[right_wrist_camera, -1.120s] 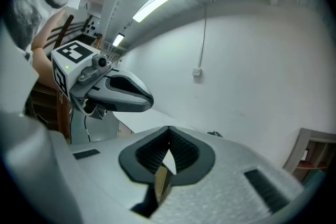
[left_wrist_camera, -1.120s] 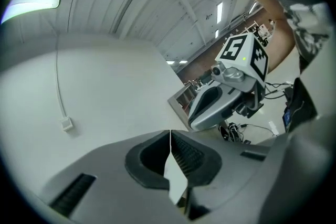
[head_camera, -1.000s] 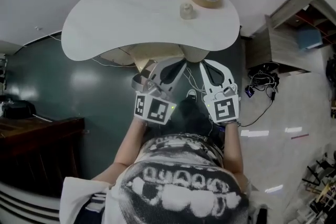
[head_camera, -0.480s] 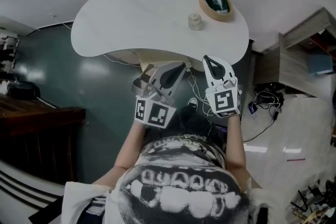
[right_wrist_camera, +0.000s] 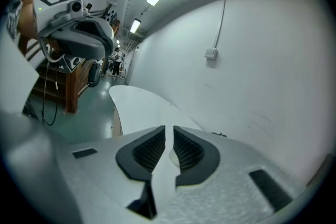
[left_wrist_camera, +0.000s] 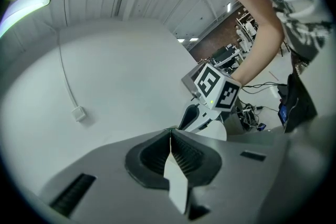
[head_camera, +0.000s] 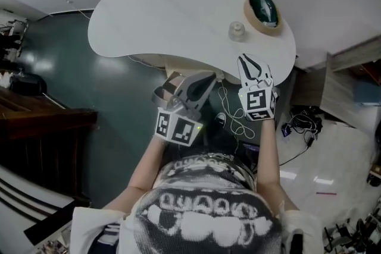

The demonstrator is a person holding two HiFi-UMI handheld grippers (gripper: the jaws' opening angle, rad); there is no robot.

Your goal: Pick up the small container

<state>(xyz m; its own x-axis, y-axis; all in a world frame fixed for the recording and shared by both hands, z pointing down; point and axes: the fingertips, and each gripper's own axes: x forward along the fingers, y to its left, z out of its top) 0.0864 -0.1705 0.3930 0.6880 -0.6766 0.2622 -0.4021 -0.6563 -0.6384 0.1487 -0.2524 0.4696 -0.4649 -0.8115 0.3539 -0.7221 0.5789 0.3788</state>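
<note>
The small container [head_camera: 237,31], a pale jar with a lid, stands on the white curved table [head_camera: 166,15] near its right end. My right gripper [head_camera: 247,59] hovers over the table's near edge, pointing at the container and a short way from it. Its jaws are opening, with a narrow gap [right_wrist_camera: 169,131] and nothing gripped between them. My left gripper [head_camera: 203,79] hangs lower, in front of the table over the floor, and is shut and empty [left_wrist_camera: 170,131]. Each gripper shows in the other's view: the right one [left_wrist_camera: 211,91] and the left one [right_wrist_camera: 79,34].
A round tan-rimmed bowl [head_camera: 263,10] with something dark green inside sits just behind the container. Cables [head_camera: 229,117] trail on the dark floor under the table. Dark wooden furniture [head_camera: 41,128] stands at the left, a wooden cabinet [head_camera: 351,83] at the right.
My right gripper has moved forward and up to the table's edge, closer to the container, and its jaws have parted a little. The left gripper has hardly moved.
</note>
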